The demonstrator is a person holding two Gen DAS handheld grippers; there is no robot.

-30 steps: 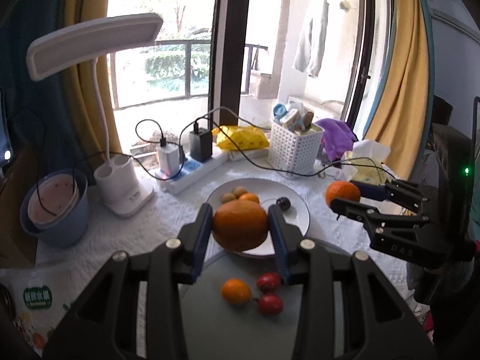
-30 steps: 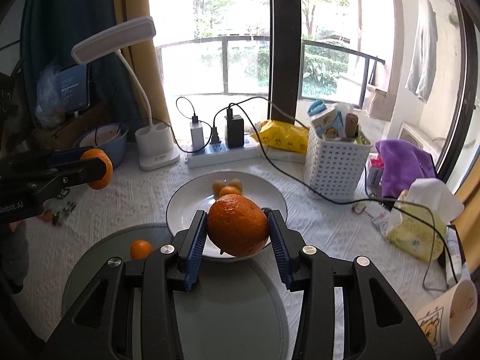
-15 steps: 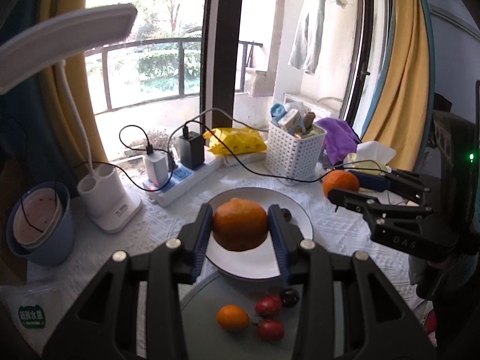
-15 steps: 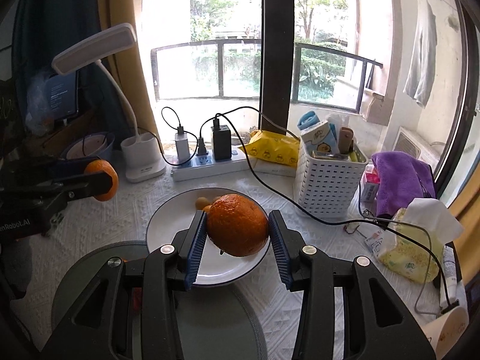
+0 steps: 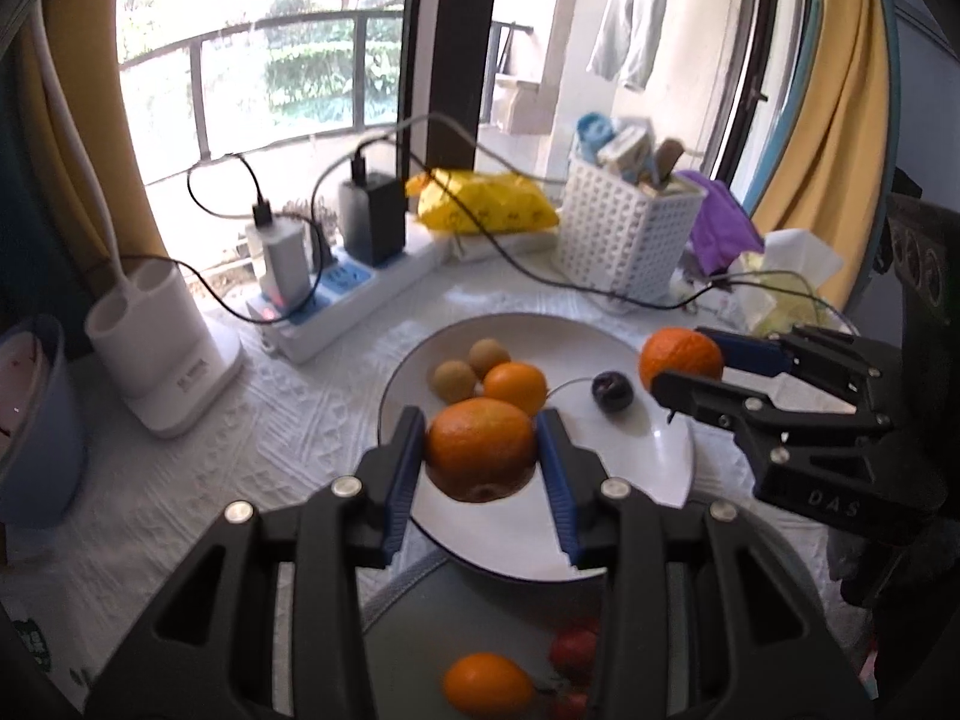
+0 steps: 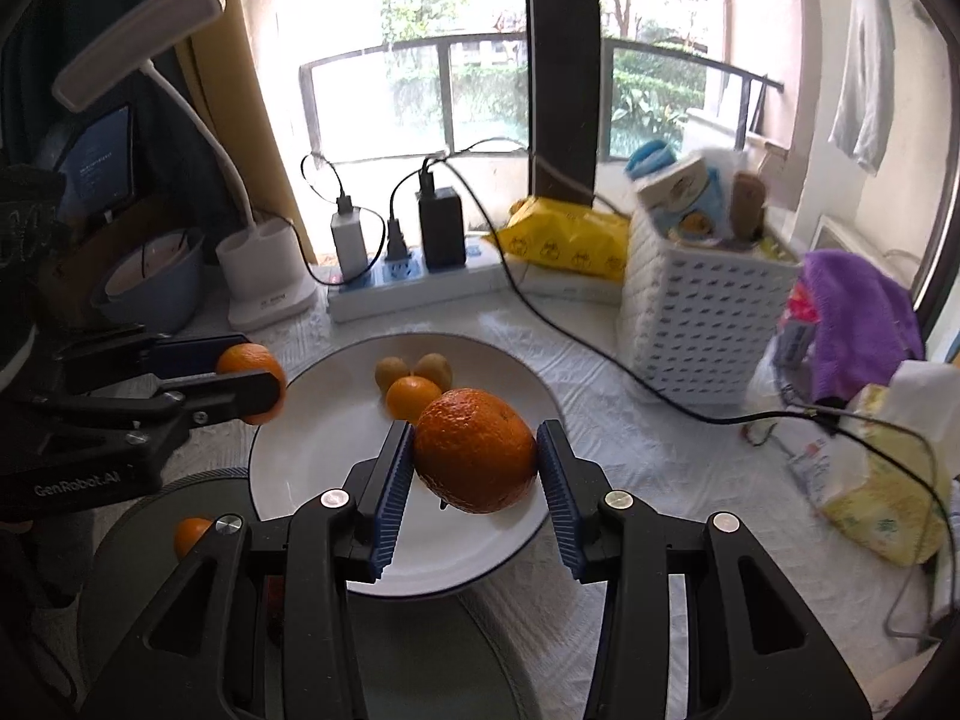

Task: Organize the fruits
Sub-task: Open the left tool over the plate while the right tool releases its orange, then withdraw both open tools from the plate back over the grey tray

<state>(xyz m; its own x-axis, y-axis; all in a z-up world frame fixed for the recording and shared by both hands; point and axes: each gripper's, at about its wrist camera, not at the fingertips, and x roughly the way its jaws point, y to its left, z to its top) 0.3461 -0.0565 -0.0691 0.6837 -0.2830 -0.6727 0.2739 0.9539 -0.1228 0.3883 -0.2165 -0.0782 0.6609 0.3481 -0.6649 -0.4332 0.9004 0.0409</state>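
A black cable crosses the desk behind the plate, near the basket full of packets. My left fingers hold one orange and my right fingers another orange, both over the plate, which holds a small orange, two brown fruits and a dark one.

We saw a glossy, smooth white plate, ceramic by its look, on a surface covered in white cloth with a raised, quilted weave. The orange between the right tongs had dimpled, faintly shiny peel. Both tongs were matt black plastic with ribbed blue pads and bright metal screws. The far basket was perforated white plastic; beside it lay fuzzy purple cloth.
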